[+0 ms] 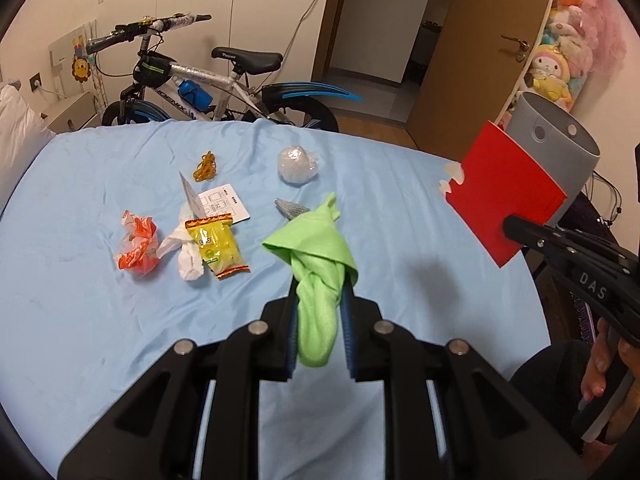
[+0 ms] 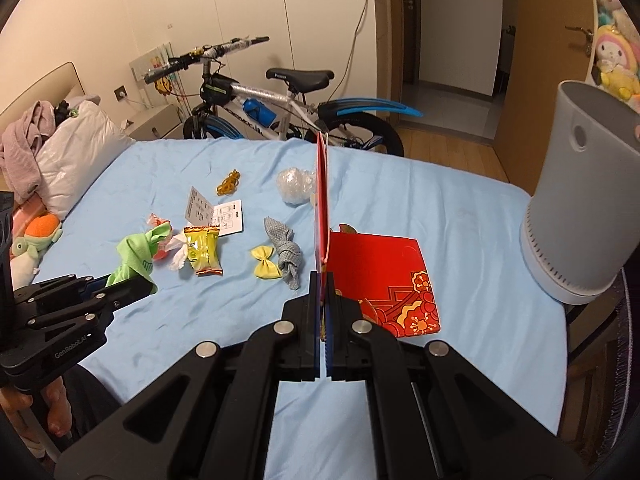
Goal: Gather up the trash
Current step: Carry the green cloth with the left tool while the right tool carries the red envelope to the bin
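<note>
A crumpled green cloth point(image 1: 316, 264) hangs between the fingers of my left gripper point(image 1: 320, 280), which is shut on it above the blue bed sheet point(image 1: 80, 320). The right wrist view shows the same gripper point(image 2: 140, 280) and cloth point(image 2: 136, 252) at the left. My right gripper point(image 2: 324, 280) is shut on a red envelope point(image 2: 322, 200), seen edge-on; in the left wrist view this envelope point(image 1: 504, 192) is held up before the grey bin point(image 1: 560, 140). A second red envelope point(image 2: 384, 276) lies flat on the sheet. A yellow snack packet point(image 1: 216, 246), an orange wrapper point(image 1: 136, 248), a white tissue point(image 1: 186, 252), rubber bands point(image 1: 206, 168) and a bubble-wrap ball point(image 1: 298, 164) lie on the bed.
The grey bin point(image 2: 580, 200) stands at the bed's right edge. A grey knotted cloth point(image 2: 288, 252), a yellow bow point(image 2: 266, 266) and a paper leaflet point(image 2: 224, 216) lie mid-bed. A bicycle point(image 2: 280, 108) stands behind the bed, a pillow point(image 2: 76, 152) at the left.
</note>
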The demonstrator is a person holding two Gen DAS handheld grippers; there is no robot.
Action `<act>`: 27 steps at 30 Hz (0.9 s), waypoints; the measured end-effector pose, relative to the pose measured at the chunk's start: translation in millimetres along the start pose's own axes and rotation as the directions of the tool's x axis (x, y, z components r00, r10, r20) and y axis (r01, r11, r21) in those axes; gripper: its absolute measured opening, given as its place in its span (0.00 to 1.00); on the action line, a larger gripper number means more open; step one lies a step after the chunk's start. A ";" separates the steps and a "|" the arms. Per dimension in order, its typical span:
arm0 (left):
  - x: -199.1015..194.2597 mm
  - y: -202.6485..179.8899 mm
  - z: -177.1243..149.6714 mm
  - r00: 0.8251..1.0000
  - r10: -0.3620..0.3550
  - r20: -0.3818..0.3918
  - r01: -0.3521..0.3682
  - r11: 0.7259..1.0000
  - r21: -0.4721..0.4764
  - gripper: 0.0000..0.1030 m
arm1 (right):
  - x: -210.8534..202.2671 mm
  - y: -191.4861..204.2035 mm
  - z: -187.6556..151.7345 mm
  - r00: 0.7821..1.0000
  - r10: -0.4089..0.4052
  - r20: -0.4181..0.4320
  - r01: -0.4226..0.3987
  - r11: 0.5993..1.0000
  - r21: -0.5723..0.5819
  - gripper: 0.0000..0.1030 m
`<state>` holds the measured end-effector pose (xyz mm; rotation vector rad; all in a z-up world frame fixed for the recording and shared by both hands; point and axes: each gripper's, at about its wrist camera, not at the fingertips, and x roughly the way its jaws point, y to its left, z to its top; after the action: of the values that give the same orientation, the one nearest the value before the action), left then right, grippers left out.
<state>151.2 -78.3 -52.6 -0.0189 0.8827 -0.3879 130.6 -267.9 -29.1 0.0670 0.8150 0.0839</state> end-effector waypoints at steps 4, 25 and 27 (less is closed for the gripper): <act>-12.7 -25.5 6.4 1.000 -0.019 0.018 0.018 0.998 0.053 0.18 | -30.0 -9.6 -2.8 0.999 -0.024 0.037 0.024 1.000 -0.003 0.01; -18.6 -195.4 96.7 0.970 -0.232 0.077 0.197 0.930 0.309 0.18 | -145.3 -133.5 14.6 0.956 -0.237 0.174 0.228 0.971 0.071 0.01; -16.5 -213.1 109.3 0.963 -0.259 0.081 0.220 0.920 0.325 0.18 | -154.4 -148.7 20.5 0.949 -0.253 0.186 0.242 0.967 0.082 0.01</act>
<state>155.6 -286.5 66.9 0.1426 0.6900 -0.7475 47.4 -431.9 83.0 0.0261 0.6233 -0.1821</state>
